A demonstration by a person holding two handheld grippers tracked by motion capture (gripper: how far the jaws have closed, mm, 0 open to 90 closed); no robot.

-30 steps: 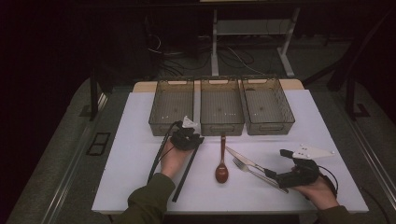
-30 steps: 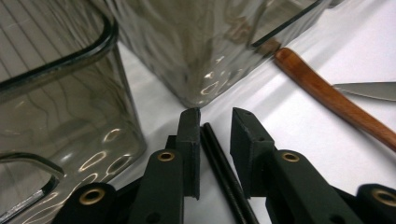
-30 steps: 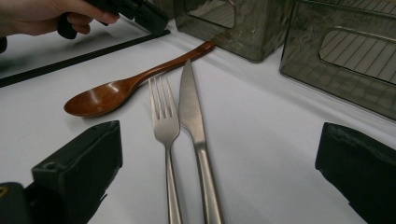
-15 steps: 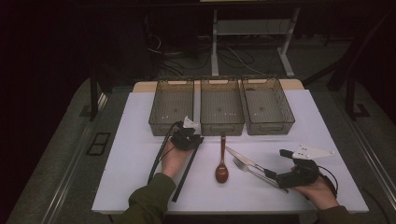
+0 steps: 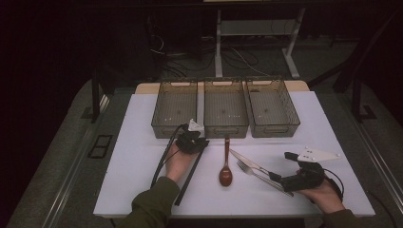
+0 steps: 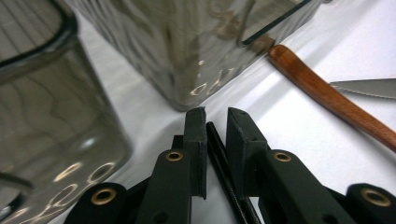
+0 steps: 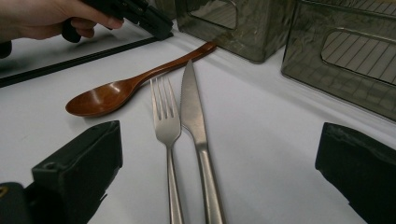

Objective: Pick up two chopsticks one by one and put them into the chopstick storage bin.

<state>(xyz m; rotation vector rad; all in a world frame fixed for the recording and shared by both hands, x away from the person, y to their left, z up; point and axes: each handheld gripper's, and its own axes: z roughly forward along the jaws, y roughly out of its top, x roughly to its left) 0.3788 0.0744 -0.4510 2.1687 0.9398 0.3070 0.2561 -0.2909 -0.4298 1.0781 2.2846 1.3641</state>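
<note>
While the left gripper [image 5: 198, 141] is parked just in front of the gap between the left bin [image 5: 174, 108] and the middle bin [image 5: 225, 108], its jaws are closed on a thin black chopstick [image 6: 223, 173] — that rod is seen squeezed between the two pads in the left gripper view, with a narrow gap on one side, so the clamp looks snug rather than crushing. From the gripper, the chopstick is trailed back toward the person across the white tabletop [image 5: 138, 156], along the forearm in the green sleeve.

Off to that gripper's right, a wooden spoon [image 5: 225, 167] is laid with its handle tip almost at the middle bin's wall and its bowl toward the person. Further right, a fork [image 5: 252, 172] and a knife [image 5: 245, 161] are lying side by side, just about touching.

The right gripper [image 5: 278, 180] is held wide open, nothing gripped. In the right gripper view the fork and knife handles are seen running down between its two spread jaws, tines and blade pointing away from it, with the right bin [image 5: 272, 107] beyond.
</note>
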